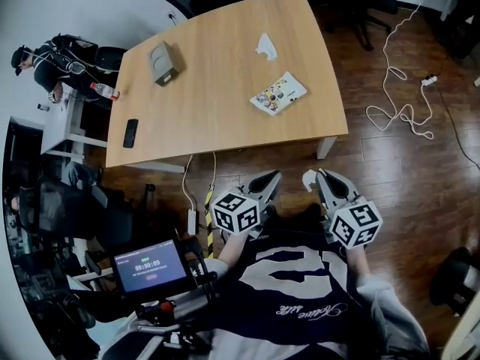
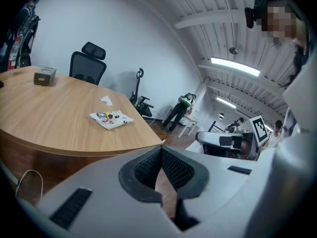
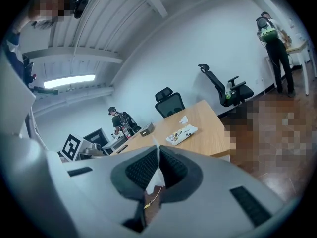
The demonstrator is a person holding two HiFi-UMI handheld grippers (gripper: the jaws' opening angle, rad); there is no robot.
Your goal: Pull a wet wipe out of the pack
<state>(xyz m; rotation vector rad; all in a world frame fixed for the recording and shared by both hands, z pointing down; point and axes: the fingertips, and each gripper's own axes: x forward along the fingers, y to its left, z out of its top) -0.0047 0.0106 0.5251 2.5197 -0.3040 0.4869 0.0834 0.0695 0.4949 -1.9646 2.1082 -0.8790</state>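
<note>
The wet wipe pack [image 1: 278, 94], flat with colourful print, lies on the wooden table [image 1: 210, 118]; it also shows as the pack [image 2: 111, 119] and the pack [image 3: 181, 132] in the two gripper views. Both grippers hang off the table's near edge, over the floor and close to my body. My right gripper [image 1: 321, 175] is shut on a small white wet wipe [image 1: 308, 178], and that wipe [image 3: 154, 180] shows pinched between its dark pads. My left gripper [image 1: 270, 178] is shut with nothing in it, its pads meeting at the tip [image 2: 161, 150].
A crumpled white wipe [image 1: 265, 46] lies beyond the pack. A grey box [image 1: 163, 62], a black phone [image 1: 130, 133] and a bottle [image 1: 105, 90] sit at the table's left. A white cable [image 1: 401, 111] trails on the floor at right. A small screen [image 1: 150, 265] stands at my left.
</note>
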